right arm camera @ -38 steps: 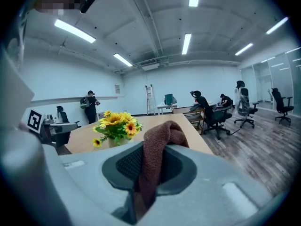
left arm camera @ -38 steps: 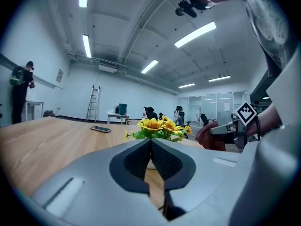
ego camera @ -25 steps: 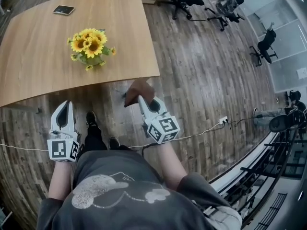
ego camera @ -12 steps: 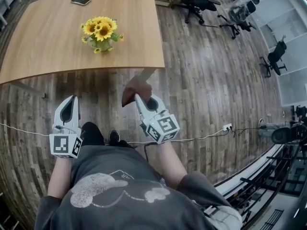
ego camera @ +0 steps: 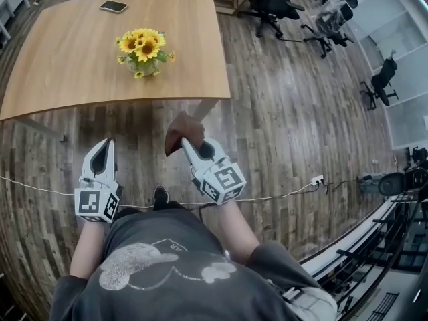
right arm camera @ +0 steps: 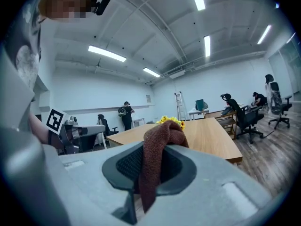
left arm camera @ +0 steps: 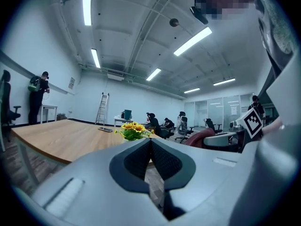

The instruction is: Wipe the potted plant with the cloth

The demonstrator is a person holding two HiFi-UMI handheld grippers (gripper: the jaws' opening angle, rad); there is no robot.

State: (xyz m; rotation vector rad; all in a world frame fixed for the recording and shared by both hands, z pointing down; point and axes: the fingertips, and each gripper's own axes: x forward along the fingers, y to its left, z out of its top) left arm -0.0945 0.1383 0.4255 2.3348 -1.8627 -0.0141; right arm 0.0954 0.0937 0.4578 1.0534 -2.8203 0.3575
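We see a wood-plank floor (ego camera: 287,132) running under everything, with a pale wooden table (ego camera: 67,72) ahead of us and office chairs (ego camera: 271,2) beyond its far right corner. In the left gripper view a ladder (left arm camera: 102,108) leans by the back wall, and a person (left arm camera: 37,95) stands at the far left of the room.

The plant (ego camera: 145,51), a small pot of yellow sunflowers, stands upright on the table, toward the right half and nearer the front edge than the back. It is well apart from both grippers, and nothing touches it.

Both grippers are over the floor, short of the table's front edge. The left gripper (ego camera: 105,144) points toward the table with its jaws pressed together; its own view shows the pads meeting, with nothing between them. The right gripper (ego camera: 185,143) sits beside it, angled toward the plant, its jaws clamped on the cloth (ego camera: 182,129). The cloth is a dark reddish-brown rag. It bunches in a fold above the fingertips and hangs down between the pads, and in the head view it lies near the table's front edge without reaching it.

A dark phone (ego camera: 114,7) lies flat at the table's far edge, well behind the plant. A thin white cable (ego camera: 281,187) trails across the floor below the grippers.
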